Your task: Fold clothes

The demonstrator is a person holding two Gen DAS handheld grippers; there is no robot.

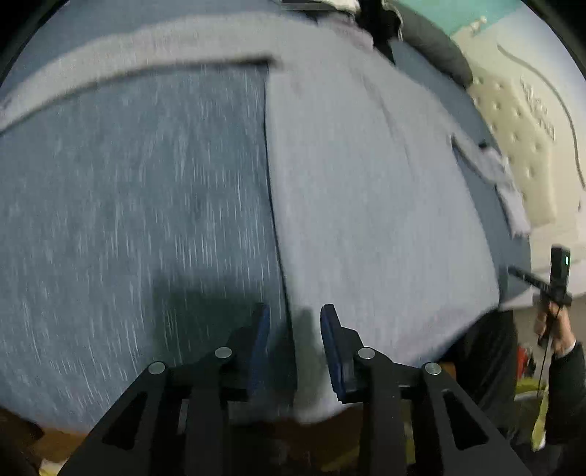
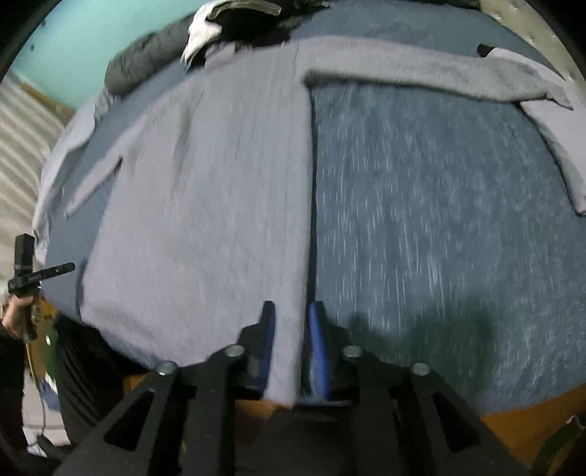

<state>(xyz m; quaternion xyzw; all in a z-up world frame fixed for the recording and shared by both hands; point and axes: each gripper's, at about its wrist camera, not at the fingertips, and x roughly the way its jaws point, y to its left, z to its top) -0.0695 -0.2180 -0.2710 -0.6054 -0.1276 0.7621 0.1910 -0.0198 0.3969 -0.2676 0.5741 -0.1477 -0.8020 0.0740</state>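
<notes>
A light grey long-sleeved garment (image 1: 366,205) lies flat on the blue bed cover, and it also appears in the right wrist view (image 2: 219,205). One sleeve (image 2: 421,73) stretches across the far side. My left gripper (image 1: 295,322) stands open at the near hem, where the garment's side edge runs between the blue pads, with bed cover showing beside the left pad. My right gripper (image 2: 291,322) is at the opposite hem corner, shut on a strip of the grey cloth that fills the space between its pads. Both views are motion-blurred.
The blue bed cover (image 1: 128,219) (image 2: 457,238) lies beside the garment. Dark and white clothes (image 2: 219,22) are piled at the far end. A tufted headboard (image 1: 520,146) stands on one side. A hand (image 1: 556,329) holds a black device at the bed's edge.
</notes>
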